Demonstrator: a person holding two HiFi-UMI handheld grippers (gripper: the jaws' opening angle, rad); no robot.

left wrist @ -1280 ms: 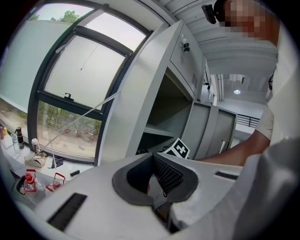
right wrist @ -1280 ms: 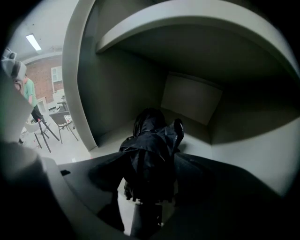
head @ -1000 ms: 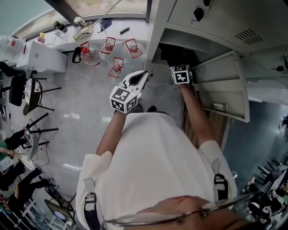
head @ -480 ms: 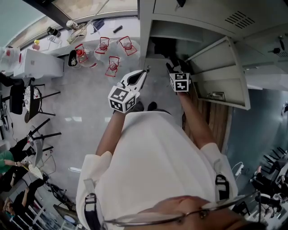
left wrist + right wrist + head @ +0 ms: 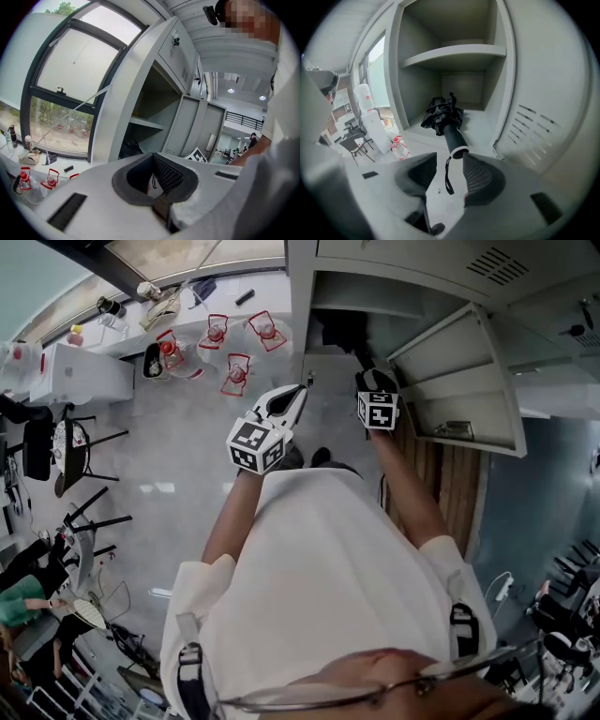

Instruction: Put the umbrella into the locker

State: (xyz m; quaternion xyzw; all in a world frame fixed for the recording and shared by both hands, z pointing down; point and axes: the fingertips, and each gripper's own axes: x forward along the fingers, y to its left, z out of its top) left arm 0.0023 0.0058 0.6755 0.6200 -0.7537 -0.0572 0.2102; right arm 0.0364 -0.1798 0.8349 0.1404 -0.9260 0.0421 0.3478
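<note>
Right gripper view gives us the most. The black folded umbrella [image 5: 443, 117] lies on the floor of the open locker [image 5: 405, 93] compartment, under the shelf [image 5: 454, 54], with its canopy end inward and its handle [image 5: 453, 138] pointing out at the opening. The right gripper [image 5: 450, 159] has its jaws apart, and they have just been closing. Only the thin wrist strap [image 5: 447, 176] hangs in the gap. The handle end sits just past the tips and neither pad presses on it. The same view shows the vented door [image 5: 534, 126] at the right and a red-capped bottle [image 5: 397, 146] on the floor outside. In the head view the umbrella [image 5: 339, 334] is just a dark lump inside the locker [image 5: 328, 287], with no handle or strap readable. That view does show how the two tools stand. The right gripper [image 5: 367, 379] is at the locker mouth beside the swung-out door [image 5: 459, 381], and the left gripper [image 5: 300, 390] is held off to the side, short of the opening. It also shows red-handled bottles [image 5: 234, 376] and a white box [image 5: 80, 371] on the floor. In the left gripper view the left gripper [image 5: 152, 157] has its tips together and nothing between them. We also see the locker [image 5: 126, 93] from the side, the big window [image 5: 75, 61] and the bottles [image 5: 23, 180] below it. The umbrella is not clear from there.
</note>
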